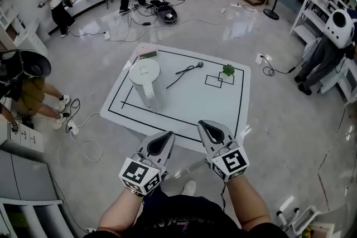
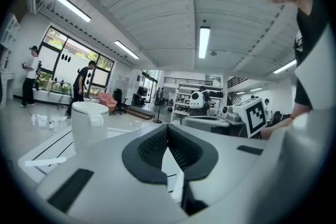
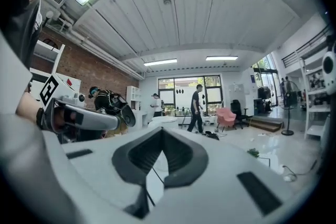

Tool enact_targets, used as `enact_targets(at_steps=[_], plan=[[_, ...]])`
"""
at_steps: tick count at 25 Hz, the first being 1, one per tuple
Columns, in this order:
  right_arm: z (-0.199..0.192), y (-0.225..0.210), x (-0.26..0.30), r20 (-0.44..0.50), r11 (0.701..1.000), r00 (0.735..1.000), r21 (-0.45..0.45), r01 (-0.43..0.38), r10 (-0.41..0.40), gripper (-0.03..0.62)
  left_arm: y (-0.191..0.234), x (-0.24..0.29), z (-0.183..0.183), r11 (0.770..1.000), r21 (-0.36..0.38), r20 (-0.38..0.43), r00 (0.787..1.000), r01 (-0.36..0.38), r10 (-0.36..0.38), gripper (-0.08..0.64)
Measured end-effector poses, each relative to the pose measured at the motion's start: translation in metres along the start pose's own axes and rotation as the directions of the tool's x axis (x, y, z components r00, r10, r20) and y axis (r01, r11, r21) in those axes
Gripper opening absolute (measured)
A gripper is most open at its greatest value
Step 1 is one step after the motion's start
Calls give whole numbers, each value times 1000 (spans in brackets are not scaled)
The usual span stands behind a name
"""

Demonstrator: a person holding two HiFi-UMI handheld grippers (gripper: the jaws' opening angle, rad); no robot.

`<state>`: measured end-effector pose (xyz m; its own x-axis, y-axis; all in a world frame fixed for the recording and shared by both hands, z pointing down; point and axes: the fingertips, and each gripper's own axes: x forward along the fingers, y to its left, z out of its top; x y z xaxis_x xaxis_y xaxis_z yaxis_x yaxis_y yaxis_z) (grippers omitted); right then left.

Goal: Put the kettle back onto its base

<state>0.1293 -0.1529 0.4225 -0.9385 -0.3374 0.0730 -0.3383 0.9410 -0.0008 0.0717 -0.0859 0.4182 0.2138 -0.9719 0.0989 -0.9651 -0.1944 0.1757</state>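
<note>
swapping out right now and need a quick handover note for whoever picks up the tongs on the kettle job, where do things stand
Left tongs: shut, empty, held level near the front edge of the white table.
Right tongs: shut, empty, beside the left.
Kettle: upright on the table's left part, neither tongs touching it.
Black cord: lies from beside the kettle toward the table's middle.
Base: not visible as a separate piece, so I cannot tell whether the kettle already sits on it.
Left to do: check under the kettle. If it is off its base, probably grasp it by the handle and set it on.
</note>
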Motion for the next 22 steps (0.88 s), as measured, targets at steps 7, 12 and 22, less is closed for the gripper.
enact_targets(at_steps=[7,12,22], plan=[[-7,44,31,-17,990,990,21,-142,143,2,38,-48,-9,979,-26,0,980,-201,201,5],[-9,72,53,-31,984,983,26,-179,179,2,64,-75,-10,967,-42,3,968,-250,250,5],[-11,115,66,-71,995,992,17,-100,101,2,95,-106,-10,981,-33,-8,981,-192,192,5]])
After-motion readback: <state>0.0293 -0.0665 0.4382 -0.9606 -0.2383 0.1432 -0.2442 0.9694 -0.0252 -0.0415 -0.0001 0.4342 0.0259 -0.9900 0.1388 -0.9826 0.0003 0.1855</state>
